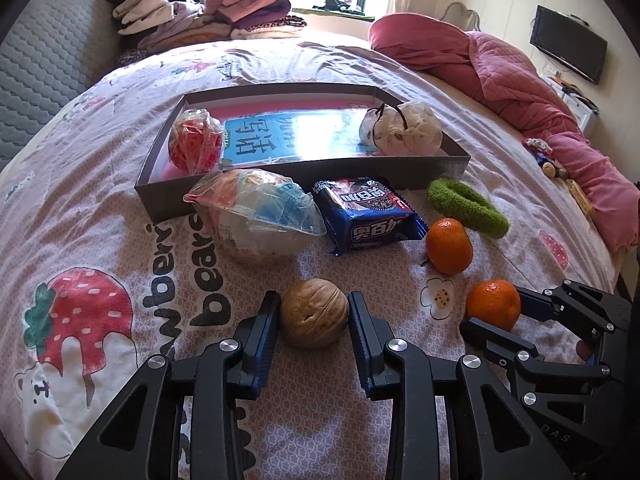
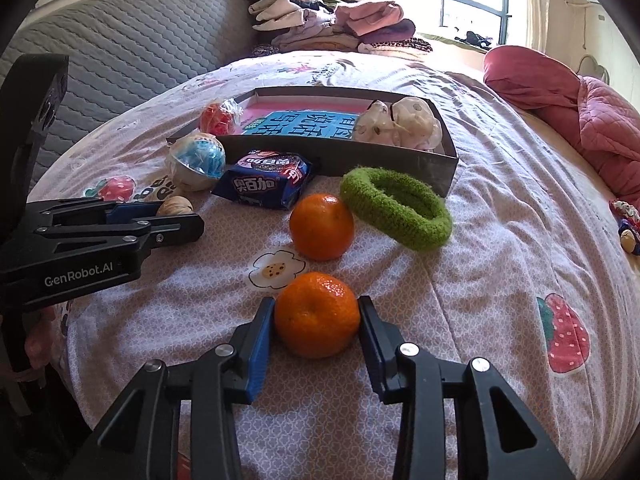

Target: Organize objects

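Black, blue-padded fingers of the left gripper (image 1: 313, 312) fill the foreground of the left wrist view, set on either side of a round tan walnut (image 1: 313, 312) that rests on the strawberry-print bedsheet (image 1: 100, 208). Both pads sit at the shell's sides, so the walnut looks grasped. Beyond it lie a clear plastic bag of wrapped snacks (image 1: 256, 216), a dark blue biscuit packet (image 1: 368, 212), a fuzzy green fabric ring (image 1: 466, 206) and a far orange mandarin (image 1: 448, 246). Behind them stands a shallow grey cardboard tray (image 1: 280, 182) holding a red wrapped ball (image 1: 195, 140) at its left end and a white plush toy (image 1: 400, 124) at its right. At the right edge, the right gripper (image 1: 494, 308) flanks a near orange mandarin (image 1: 493, 304).

From the right wrist view, the right gripper (image 2: 317, 316) has its pads against both sides of the near orange mandarin (image 2: 317, 316), gripping it on the sheet. The far mandarin (image 2: 322, 226) sits just beyond, beside the green ring (image 2: 396, 206). To the left, the left gripper (image 2: 180, 216) reaches in around the walnut (image 2: 175, 205).
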The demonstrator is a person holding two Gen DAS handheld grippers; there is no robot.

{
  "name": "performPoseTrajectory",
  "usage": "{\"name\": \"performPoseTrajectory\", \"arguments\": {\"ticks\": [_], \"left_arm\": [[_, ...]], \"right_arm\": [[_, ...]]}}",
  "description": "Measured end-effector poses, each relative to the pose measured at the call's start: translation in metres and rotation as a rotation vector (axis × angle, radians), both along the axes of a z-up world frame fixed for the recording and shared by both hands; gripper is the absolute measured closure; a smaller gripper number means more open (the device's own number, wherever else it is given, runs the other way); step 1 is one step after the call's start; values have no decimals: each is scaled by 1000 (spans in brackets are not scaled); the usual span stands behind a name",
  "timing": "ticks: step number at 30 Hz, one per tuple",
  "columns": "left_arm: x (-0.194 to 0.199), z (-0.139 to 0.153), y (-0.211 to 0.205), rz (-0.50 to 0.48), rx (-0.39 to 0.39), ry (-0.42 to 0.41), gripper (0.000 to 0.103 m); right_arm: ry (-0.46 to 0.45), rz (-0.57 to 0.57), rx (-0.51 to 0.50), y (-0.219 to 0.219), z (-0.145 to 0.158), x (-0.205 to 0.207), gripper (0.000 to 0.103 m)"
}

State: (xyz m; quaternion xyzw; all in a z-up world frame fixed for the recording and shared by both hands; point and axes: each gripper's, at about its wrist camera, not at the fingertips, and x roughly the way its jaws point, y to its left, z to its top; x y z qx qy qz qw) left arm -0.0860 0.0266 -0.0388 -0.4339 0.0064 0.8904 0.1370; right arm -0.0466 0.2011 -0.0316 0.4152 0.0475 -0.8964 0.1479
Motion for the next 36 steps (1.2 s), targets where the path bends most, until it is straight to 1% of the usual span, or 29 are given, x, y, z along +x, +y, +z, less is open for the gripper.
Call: {"name": "performPoseTrajectory", "arguments": {"ticks": [2,11,16,23,36], "left_arm": [[2,1,0,5,-7,0,68],[8,12,-5,9,8,26,68],[9,14,-6,9,9,27,68],[12,19,-7,13,6,41,68],[13,30,-11,15,17,62,68]], "right_arm": [[2,7,-5,-1,0,1,63],[35,17,-22,-2,7,4,63],[47,19,-23,-3,9,5,63],[91,-1,-42,0,18,6,63],[149,8,-50,-2,35,5,63]]}}
